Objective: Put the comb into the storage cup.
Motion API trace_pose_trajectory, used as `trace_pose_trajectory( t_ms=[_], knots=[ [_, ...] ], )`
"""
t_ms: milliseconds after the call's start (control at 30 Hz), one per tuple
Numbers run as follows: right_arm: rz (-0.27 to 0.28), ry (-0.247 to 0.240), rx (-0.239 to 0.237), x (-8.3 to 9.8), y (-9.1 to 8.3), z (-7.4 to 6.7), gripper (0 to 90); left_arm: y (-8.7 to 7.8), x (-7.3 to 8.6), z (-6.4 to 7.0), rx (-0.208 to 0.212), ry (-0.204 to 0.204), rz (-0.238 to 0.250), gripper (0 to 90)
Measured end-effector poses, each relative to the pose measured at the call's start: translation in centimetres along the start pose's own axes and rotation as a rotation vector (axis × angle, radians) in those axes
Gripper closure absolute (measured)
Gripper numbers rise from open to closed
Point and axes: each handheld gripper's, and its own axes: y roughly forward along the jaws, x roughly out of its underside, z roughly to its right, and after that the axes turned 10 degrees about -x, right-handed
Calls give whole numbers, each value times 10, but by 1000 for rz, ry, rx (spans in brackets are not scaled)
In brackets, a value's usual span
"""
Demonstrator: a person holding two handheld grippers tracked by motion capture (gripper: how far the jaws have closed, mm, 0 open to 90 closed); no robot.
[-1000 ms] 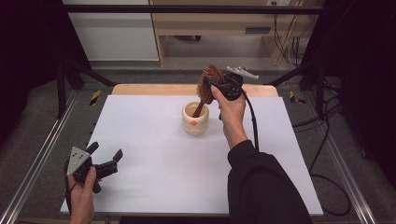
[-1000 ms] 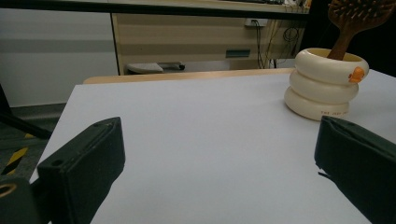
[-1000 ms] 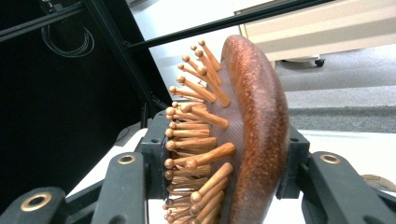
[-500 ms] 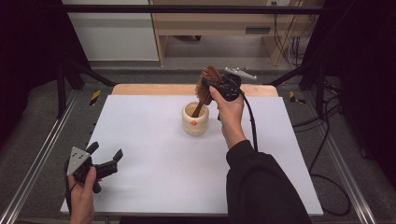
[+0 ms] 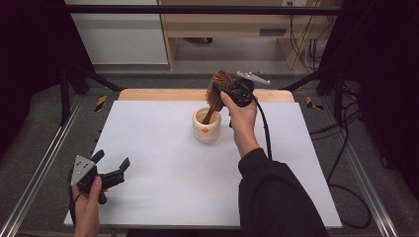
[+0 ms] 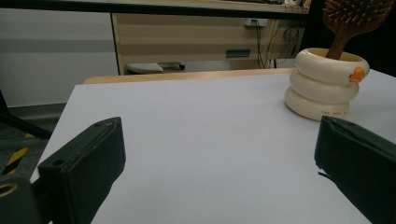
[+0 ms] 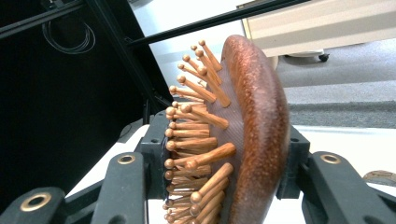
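Right hand-held gripper (image 5: 223, 92) clamping hairbrush (image 5: 219, 85) head, handle in cup (image 5: 206, 129)

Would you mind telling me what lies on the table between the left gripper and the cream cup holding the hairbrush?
Nothing: in the high view only bare white table separates the left gripper from the cup.

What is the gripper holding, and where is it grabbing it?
The right gripper holds the wooden hairbrush by its head, jaws on bristles and back; the handle stands in the cream cup. The left gripper holds nothing.
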Motion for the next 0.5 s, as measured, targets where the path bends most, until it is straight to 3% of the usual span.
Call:
trace_pose_trajectory(
  t_ms=[500],
  knots=[
    [-2,2,0,1,1,0,505,0,0,0,-4,1,4,21]
  ],
)
